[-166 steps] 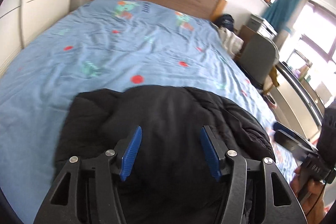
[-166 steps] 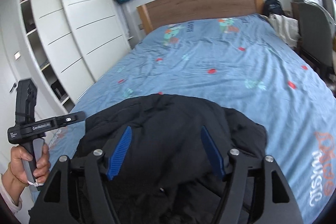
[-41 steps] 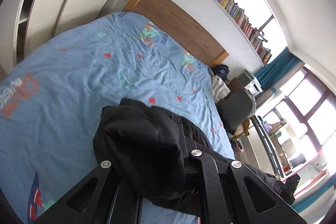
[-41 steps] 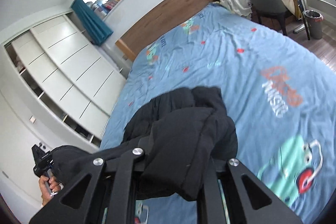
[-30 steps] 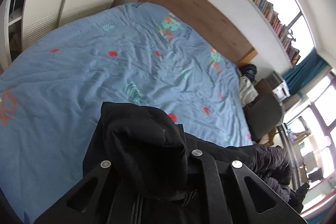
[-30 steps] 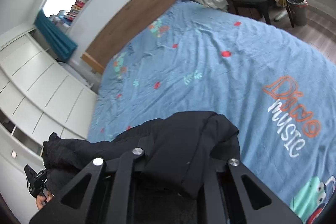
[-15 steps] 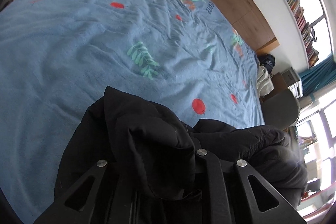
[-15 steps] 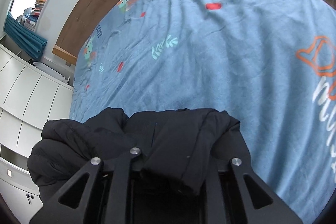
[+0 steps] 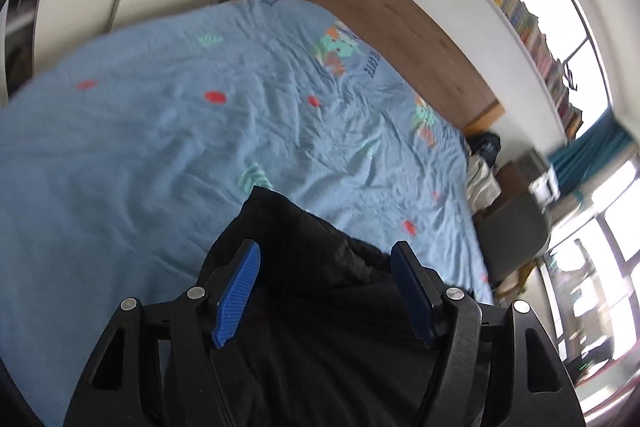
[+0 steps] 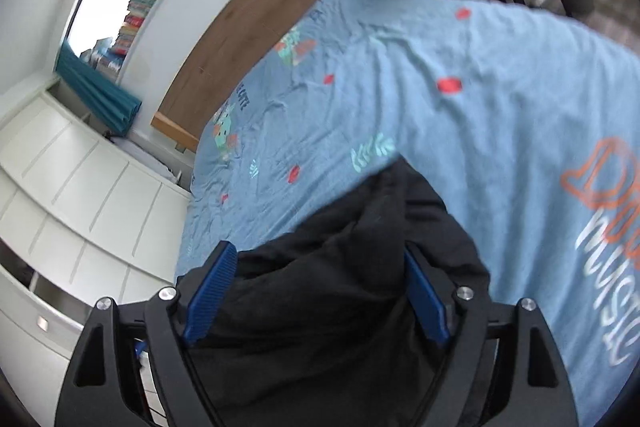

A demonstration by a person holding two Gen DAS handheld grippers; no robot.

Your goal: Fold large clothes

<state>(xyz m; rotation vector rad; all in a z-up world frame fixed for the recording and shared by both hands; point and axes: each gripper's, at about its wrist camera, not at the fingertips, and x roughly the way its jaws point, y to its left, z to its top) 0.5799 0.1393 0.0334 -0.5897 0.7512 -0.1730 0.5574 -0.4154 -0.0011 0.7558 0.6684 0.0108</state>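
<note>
Item 1: black jacket (image 9: 320,291), a padded, matte garment with stitched quilting lines, lying bunched on the near end of the bed (image 9: 160,147). In the left wrist view its top edge rises to a blunt peak; in the right wrist view (image 10: 360,267) it shows as a rounded, puffy mound with deep folds.

Item 2: left gripper (image 9: 325,293), black frame, 2 ribbed blue pads (image 9: 237,293). Jaws are opening; the jacket lies between them, but the pads stand clear of the cloth.

Item 3: right gripper (image 10: 316,293), same build, blue pads (image 10: 210,291). Jaws are opening; the jacket bulges between them, and the right-hand pad is partly hidden behind the fabric, so contact there cannot be told.

Item 4: bed sheet, light blue, creased, printed with red dots, green leaves and cartoon figures. Only the right wrist view shows the large orange and white lettering (image 10: 600,227).

Item 5: wooden headboard (image 9: 400,27), flat brown panel.

Item 6: white wardrobe (image 10: 60,187), panelled doors, seen more fully from the right wrist.

Item 7: book row (image 9: 520,11) on a high ledge, beside a teal curtain (image 10: 96,87).

Item 8: grey chair (image 9: 512,231), seen beside the bed in the left wrist view.
</note>
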